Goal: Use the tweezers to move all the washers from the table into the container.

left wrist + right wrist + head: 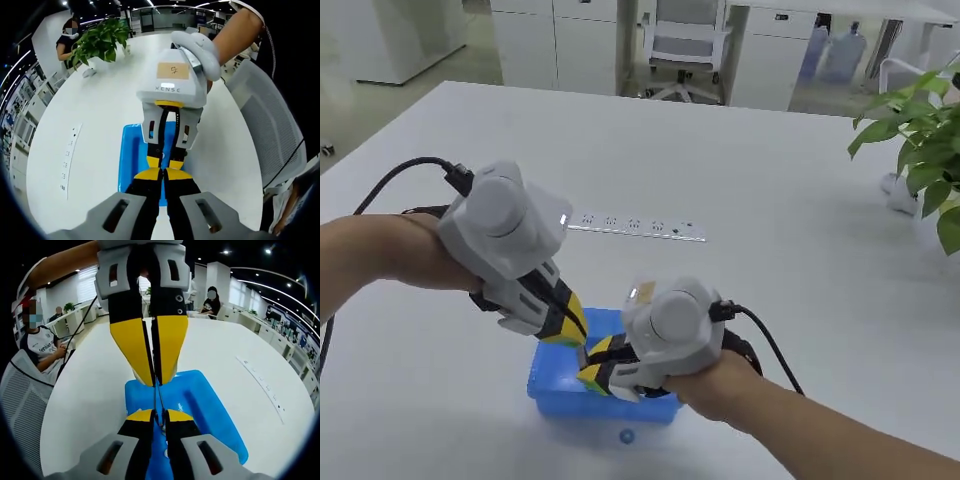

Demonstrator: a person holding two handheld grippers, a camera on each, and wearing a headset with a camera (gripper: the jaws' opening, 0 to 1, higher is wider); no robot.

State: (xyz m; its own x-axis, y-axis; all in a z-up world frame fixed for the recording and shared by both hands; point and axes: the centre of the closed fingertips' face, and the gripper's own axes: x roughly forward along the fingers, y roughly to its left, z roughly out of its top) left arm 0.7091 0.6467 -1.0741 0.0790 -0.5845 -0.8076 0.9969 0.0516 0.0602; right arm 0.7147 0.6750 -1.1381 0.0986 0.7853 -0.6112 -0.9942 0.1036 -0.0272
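A blue container [555, 385] sits on the white table [750, 170] near its front edge. My left gripper [578, 338] and right gripper [588, 370] meet tip to tip just above it. In the right gripper view, thin metal tweezers [157, 400] run from the left gripper [156, 380] down into my right gripper [159, 416]; both look shut on them over the container [205, 400]. The left gripper view has its own jaws [163, 173] closed against the right gripper [165, 162] above the container [130, 150]. A small blue washer [626, 436] lies on the table just in front of the container.
A white power strip [635, 226] lies in the middle of the table. A potted plant [920, 130] stands at the right edge. An office chair [685, 45] is beyond the far edge. A black cable [400, 175] trails from the left gripper.
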